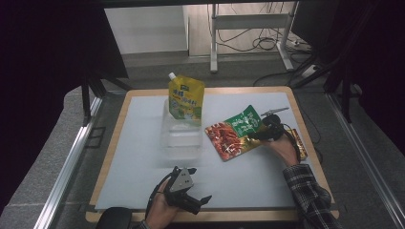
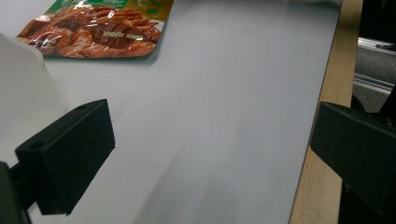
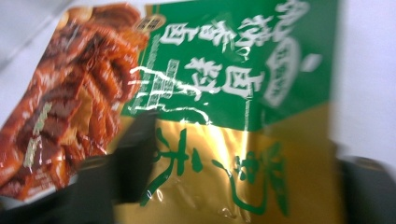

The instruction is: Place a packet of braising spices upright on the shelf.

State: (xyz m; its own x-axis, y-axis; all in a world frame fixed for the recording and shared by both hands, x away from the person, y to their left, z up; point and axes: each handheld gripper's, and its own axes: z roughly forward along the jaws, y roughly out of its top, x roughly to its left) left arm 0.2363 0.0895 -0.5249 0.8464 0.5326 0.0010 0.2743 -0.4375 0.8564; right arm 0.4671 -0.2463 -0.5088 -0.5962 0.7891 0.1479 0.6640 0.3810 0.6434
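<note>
Snack pouch flat on tabletop, right of yellow spout pouch; right tool at its far edge. Left tool near front edge, spread wide, holding nothing. Right gripper view: blurred, jaws half-closed astride pouch, possibly pressing it; cannot tell.

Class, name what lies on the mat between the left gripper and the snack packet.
Nothing: in the high view, bare mat separates the left gripper from the snack packet.
</note>
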